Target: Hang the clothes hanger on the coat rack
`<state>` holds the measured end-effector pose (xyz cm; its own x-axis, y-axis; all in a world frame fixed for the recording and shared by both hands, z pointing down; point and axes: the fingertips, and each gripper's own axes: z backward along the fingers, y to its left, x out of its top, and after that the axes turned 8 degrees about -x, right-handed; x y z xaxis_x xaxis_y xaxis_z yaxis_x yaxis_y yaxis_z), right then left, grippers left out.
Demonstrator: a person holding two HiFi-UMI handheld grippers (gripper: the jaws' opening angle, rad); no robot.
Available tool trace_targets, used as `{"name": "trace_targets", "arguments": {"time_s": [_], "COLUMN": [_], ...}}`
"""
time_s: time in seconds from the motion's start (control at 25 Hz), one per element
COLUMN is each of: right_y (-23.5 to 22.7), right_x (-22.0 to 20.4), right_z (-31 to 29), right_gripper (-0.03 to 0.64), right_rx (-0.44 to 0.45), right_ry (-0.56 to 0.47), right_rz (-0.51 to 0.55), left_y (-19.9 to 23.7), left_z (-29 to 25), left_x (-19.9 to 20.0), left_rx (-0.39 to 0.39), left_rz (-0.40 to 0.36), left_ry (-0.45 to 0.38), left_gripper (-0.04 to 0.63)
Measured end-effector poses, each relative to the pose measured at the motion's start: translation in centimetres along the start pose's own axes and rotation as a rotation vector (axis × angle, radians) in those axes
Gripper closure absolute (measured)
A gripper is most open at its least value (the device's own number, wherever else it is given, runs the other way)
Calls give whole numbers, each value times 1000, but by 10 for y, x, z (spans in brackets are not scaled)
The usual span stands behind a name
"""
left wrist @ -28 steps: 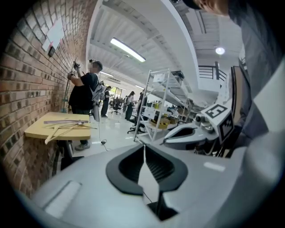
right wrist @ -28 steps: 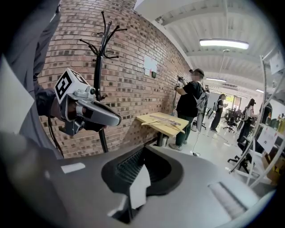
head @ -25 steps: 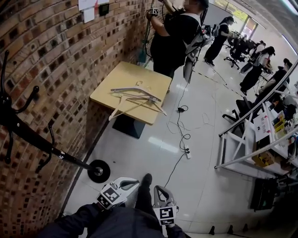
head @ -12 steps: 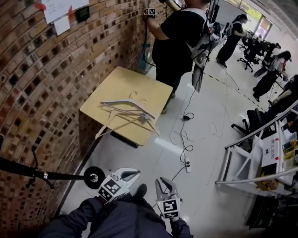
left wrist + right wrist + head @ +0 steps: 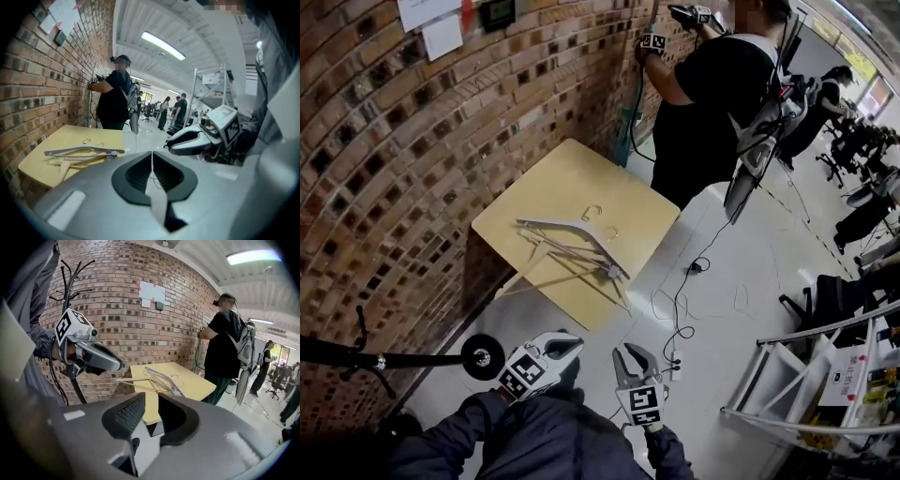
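Step in hand: the approach, with nothing picked up yet. The hangers (image 5: 572, 234) lie in a loose pile on the counter (image 5: 581, 173) ahead, a grey one on top of wooden ones. The coat rack (image 5: 403, 359) stands to my left by the brick wall.

Left hand-held gripper (image 5: 570, 340): jaws closed together, empty. Right hand-held gripper (image 5: 628, 354): jaws apart, having just been opening, with nothing between them.

Next, I'd say: close the gap to the counter, get the right jaws round the grey hanger near its neck, clamp, and lift it clear of the wooden ones. Snagging them looks like the risk. Then carry it back to the rack.

Compared with a second ago, the counter sits nearer and more central in the head view. The rack's upper hooks have slid out of frame, leaving only the lower pole and base.
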<state>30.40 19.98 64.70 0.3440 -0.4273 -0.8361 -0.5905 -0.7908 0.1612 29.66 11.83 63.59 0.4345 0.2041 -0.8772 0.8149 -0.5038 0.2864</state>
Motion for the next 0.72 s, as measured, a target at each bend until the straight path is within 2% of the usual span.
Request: {"name": "trace_targets", "arguments": {"time_s": [0.2,0.44,0.72], "right_y": [-35,-68,-82], "right_x": [23,41,29], "right_z": [-84,-191,-290], "right_gripper": [511,494,477], "right_rx": [75,132,220], "right_ry": [55,144,294], "right_rz": [54,184,244], "left_y": [62,118,141], "left_z": [-19,-24,-19], "left_x": [22,38,32], "left_rx": [20,30,40], "left_rz": [36,62,131], "left_ry": [-19,-28,-28], "left_gripper": [588,588,588]}}
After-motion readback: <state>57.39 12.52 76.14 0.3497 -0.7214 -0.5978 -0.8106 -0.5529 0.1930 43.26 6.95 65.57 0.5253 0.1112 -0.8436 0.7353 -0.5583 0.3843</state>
